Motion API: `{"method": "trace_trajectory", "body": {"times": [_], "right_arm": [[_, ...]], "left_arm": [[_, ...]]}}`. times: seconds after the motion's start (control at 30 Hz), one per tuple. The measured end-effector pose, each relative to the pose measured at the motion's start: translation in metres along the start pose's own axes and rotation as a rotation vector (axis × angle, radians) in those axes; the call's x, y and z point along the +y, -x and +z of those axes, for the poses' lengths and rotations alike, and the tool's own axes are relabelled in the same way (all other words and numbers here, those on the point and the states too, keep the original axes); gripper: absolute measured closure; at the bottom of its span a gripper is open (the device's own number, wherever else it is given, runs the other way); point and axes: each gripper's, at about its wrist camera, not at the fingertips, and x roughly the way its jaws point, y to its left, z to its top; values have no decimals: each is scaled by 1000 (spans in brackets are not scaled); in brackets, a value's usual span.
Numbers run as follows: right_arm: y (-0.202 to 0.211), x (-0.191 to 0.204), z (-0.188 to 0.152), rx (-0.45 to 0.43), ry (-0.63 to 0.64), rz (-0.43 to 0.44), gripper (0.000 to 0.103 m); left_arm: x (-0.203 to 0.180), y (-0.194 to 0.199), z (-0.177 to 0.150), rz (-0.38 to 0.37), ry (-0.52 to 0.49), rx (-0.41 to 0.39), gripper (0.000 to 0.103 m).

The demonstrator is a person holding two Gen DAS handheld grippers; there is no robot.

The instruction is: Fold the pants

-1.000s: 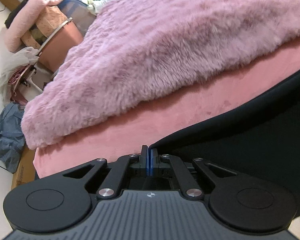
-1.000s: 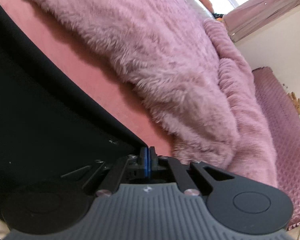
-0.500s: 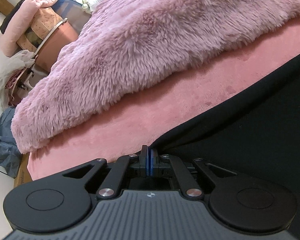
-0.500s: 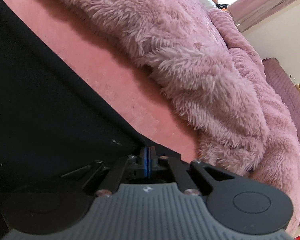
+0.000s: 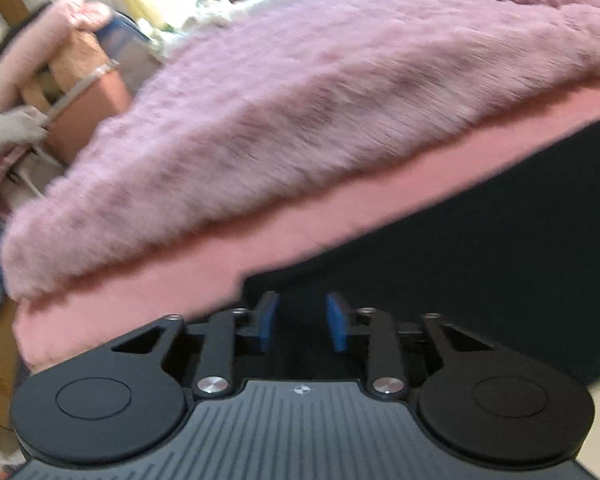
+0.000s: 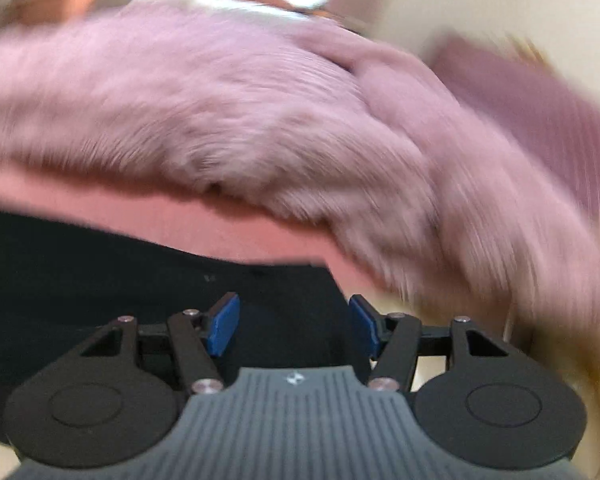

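Fluffy pink blanket (image 5: 300, 120) lay heaped across bed, over smooth pink sheet (image 5: 148, 292). Cluttered pink box (image 5: 88, 108) stood beside bed; blurred. Mauve quilted cover (image 6: 540, 112) lay beyond blanket.

Home bedroom — bed (image 5: 204, 300) under fluffy pink blanket (image 5: 320, 120), bedside clutter.

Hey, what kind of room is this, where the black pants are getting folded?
Most likely a bedroom: the black pants lie on a pink bed sheet beside a fluffy pink blanket, with household clutter piled at one side.
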Motion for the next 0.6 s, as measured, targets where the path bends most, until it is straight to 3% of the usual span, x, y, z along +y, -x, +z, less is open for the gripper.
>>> {"method": "trace_trajectory", "body": {"times": [0.13, 0.27, 0.37, 0.47, 0.5, 0.6], "right_arm": [[19, -53, -50, 55, -457, 68, 48], [6, -77, -91, 76, -787, 156, 48], [-9, -82, -109, 40, -1003, 229, 52], [-22, -75, -115, 20, -1082, 258, 71], [-24, -72, -117, 4, -1105, 246, 87], [-23, -72, -121, -22, -1142, 209, 101]], "left_arm": [[-7, -7, -15, -30, 16, 59, 87], [-6, -18, -25, -38, 49, 123, 94], [-8, -16, -29, -28, 40, 131, 98], [-9, -16, -33, -27, 38, 139, 103], [-10, -16, -33, -23, 36, 143, 103], [-10, -15, -34, -19, 38, 167, 103]]}}
